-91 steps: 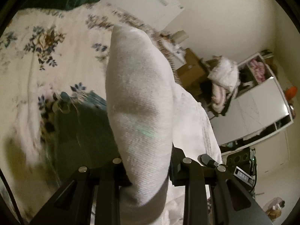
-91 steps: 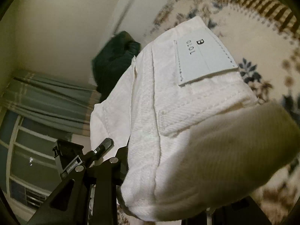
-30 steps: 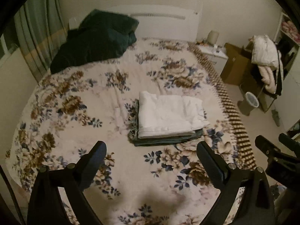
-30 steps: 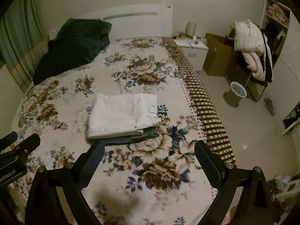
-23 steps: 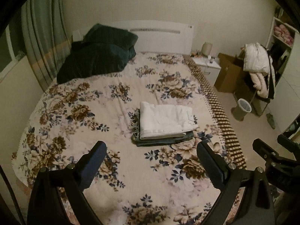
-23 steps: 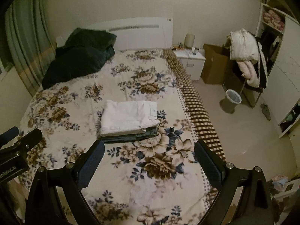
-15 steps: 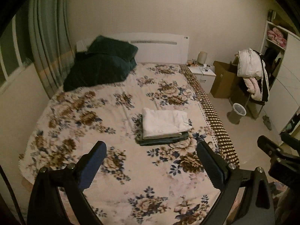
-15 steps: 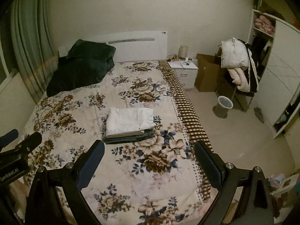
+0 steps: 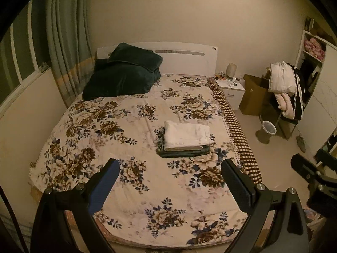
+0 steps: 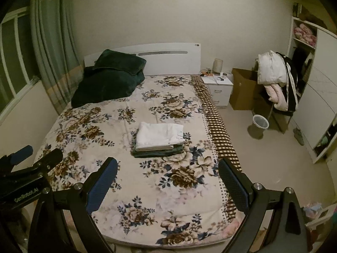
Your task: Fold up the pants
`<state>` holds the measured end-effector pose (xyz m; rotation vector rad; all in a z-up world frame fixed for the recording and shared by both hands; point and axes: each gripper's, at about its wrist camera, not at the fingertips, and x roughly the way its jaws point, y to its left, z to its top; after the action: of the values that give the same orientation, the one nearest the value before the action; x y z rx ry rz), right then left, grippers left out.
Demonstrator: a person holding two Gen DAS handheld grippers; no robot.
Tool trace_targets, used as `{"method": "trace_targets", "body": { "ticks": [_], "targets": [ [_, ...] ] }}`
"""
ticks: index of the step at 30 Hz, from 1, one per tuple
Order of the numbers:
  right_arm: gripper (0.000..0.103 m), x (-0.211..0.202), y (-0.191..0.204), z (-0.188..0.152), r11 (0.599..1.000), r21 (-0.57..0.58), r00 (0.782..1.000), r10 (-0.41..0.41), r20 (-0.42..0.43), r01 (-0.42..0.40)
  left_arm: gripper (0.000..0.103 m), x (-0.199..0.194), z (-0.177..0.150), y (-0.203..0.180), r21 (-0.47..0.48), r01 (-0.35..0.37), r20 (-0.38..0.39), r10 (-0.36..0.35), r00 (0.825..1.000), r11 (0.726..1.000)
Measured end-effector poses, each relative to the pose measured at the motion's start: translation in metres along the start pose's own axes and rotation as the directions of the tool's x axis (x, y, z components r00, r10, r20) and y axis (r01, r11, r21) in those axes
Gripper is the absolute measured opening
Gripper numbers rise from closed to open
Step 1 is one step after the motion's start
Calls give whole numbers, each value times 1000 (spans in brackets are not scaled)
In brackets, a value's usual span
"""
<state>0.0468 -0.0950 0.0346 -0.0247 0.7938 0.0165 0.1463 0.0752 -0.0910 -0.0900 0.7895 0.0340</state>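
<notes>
White folded pants (image 9: 186, 135) (image 10: 159, 136) lie on top of a darker folded garment (image 9: 183, 152) (image 10: 158, 152), stacked right of the middle of the floral bedspread (image 9: 105, 130) (image 10: 179, 189). My left gripper (image 9: 170, 178) is open with nothing between its fingers, held well back from the stack near the foot of the bed. My right gripper (image 10: 167, 178) is also open and holds nothing, at a similar distance. Each gripper shows at the edge of the other's view.
A dark green blanket (image 9: 124, 78) is heaped at the headboard's left. Curtains (image 9: 67, 48) and a window fill the left wall. Right of the bed stand a nightstand (image 10: 218, 88), a cardboard box (image 10: 242, 88), a clothes-draped chair (image 10: 276, 84), a bin (image 10: 260, 123) and shelves.
Three seconds ago both grippers were shut on the white pants. Since then they have let go, opened, and kept pulling back from the bed, so the stack looks smaller.
</notes>
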Motion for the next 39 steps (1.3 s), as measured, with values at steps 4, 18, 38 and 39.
{"method": "trace_targets", "body": {
  "ticks": [4,18,38,39],
  "targets": [
    [98,5,-12,3,1000,-1,1000,18,-11,-18,98,-8,1,-9,3,-11,20,11,1000,1000],
    [103,106,-44,32,999,11,999,-42,23,41,103,64,14,-32,7,-75,42,74,996,997],
    [103,227,-50,36,997,-3,996,-74,-39,74,103,142,29,-44,31,-108,15,107,994,994],
    [103,229,-50,36,997,-3,997,-74,-37,74,103,143,29,-43,32,-105,15,104,994,994]
  ]
}}
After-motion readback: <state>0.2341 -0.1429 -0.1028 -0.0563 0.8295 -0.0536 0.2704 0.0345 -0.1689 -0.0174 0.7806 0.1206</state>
